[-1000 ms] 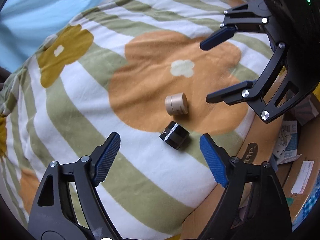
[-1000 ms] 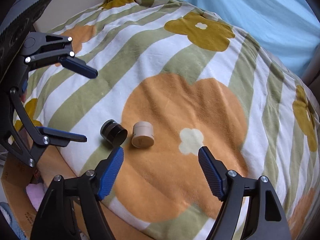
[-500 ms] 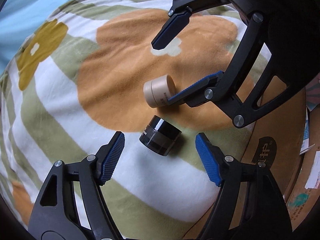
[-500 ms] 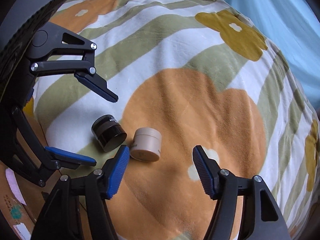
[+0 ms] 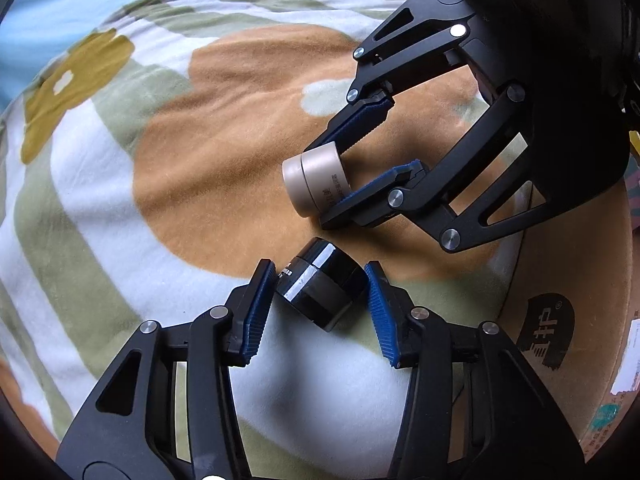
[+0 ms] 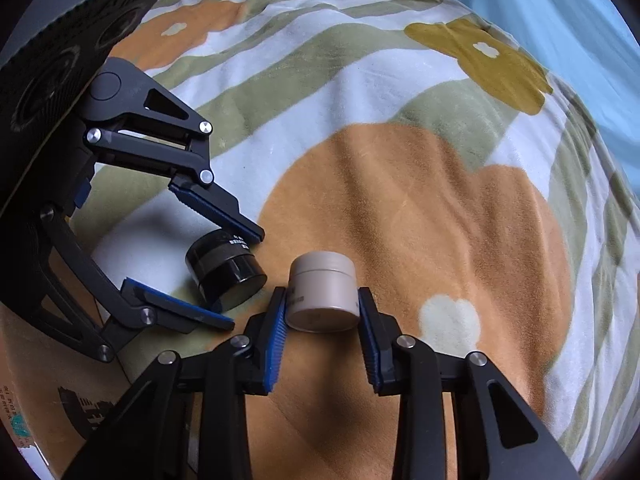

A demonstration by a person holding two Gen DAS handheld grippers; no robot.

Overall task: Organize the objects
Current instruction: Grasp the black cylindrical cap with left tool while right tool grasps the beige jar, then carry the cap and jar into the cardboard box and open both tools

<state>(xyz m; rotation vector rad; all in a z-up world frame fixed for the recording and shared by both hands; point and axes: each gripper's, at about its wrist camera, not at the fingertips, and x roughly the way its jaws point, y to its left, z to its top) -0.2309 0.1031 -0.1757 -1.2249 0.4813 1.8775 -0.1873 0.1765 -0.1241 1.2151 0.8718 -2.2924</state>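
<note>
1. Pinching the black jar (image 5: 320, 288) across its round wall, the left hand-held gripper (image 5: 318, 304) has just been closing its jaws, and both blue pads now touch the jar's sides, at 9 and 3 o'clock of it in the left wrist view.
2. The right hand-held gripper (image 6: 322, 320) has likewise just been closing and now squeezes the beige jar (image 6: 323, 294), one pad flat on each side of the jar.
3. Both jars lie tipped on their sides on the soft blanket (image 6: 400, 180), so a grip across the curved wall is probably the only firm one on offer; the flat ends face away from the pads.
4. The two jars sit just beside each other without touching: in the right wrist view the black one lies at 9 o'clock of the beige one. That closeness likely explains why the hand-held grippers come in from different angles, so their fingers do not clash.
5. My judgement is that each jar is gripped but not yet lifted, since both rest on the fabric.
6. The surface is a padded fleece blanket with orange and mustard flowers on green and white stripes; it gives under weight, so round things could roll.
7. A brown cardboard box (image 5: 560, 320) with printed marks sits at 4 o'clock in the left wrist view, a plausible place for the jars. Pale blue fabric (image 6: 560, 8) lies beyond the blanket.
</note>
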